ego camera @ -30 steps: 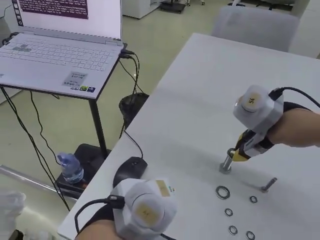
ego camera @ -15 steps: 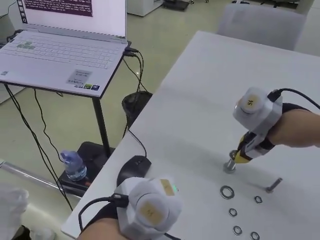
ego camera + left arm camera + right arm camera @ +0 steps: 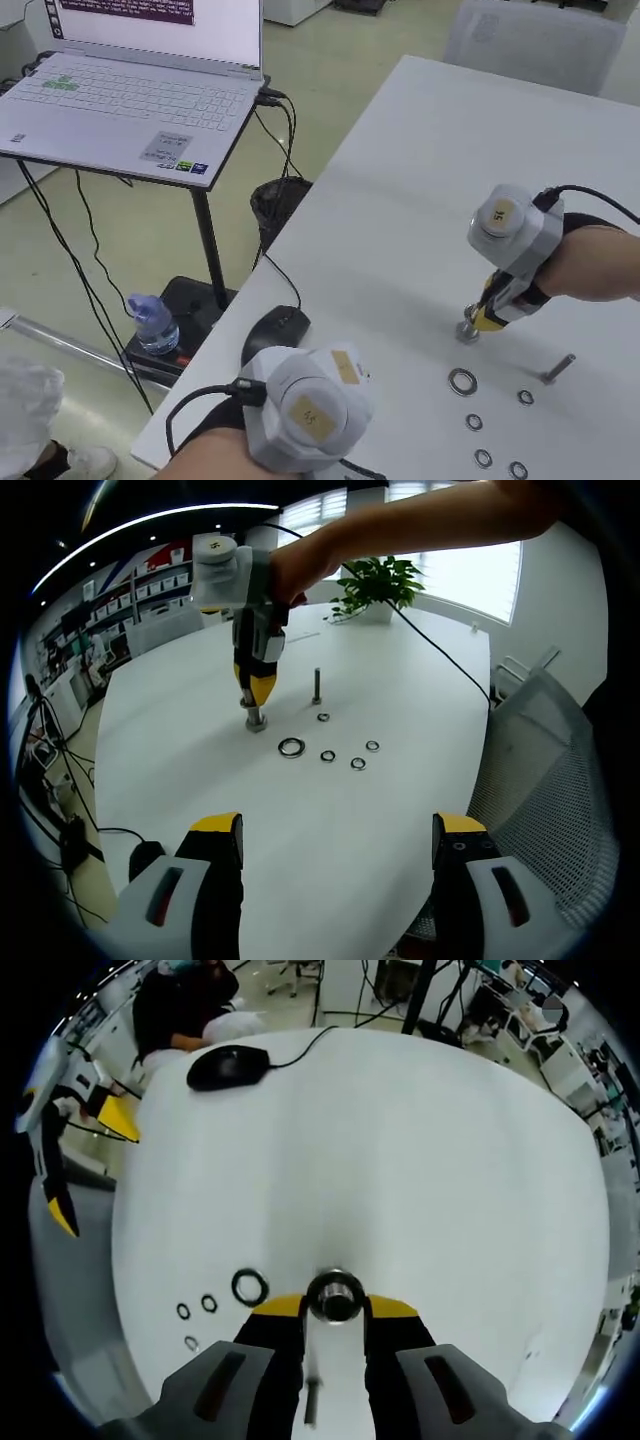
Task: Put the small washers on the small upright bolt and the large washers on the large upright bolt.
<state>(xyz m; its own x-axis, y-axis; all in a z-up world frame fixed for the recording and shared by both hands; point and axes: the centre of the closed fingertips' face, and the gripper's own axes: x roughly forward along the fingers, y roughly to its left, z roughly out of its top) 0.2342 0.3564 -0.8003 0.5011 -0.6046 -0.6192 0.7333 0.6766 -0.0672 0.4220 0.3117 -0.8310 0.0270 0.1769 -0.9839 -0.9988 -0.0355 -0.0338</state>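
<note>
The large bolt (image 3: 467, 331) stands upright on the white table (image 3: 400, 210). My right gripper (image 3: 476, 320) is directly above it, jaws pointing down. In the right gripper view it (image 3: 335, 1305) is shut on a large washer (image 3: 335, 1296), held level over the bolt's top. Another large washer (image 3: 462, 381) lies flat just in front of the bolt. Several small washers (image 3: 474, 422) are scattered nearer me. The small bolt (image 3: 558, 369) stands to the right. My left gripper (image 3: 338, 825) hovers open at the table's near edge, holding nothing.
A black mouse (image 3: 275, 333) with its cable lies near the table's left edge. A laptop (image 3: 130, 90) sits on a stand to the left, off the table, with a water bottle (image 3: 153, 322) on the floor beneath. A mesh chair (image 3: 535, 40) stands at the far end.
The head camera has shifted, sliding the scene right and down. My right gripper has stayed at the top of the large bolt. The loose washers and small bolt have not moved.
</note>
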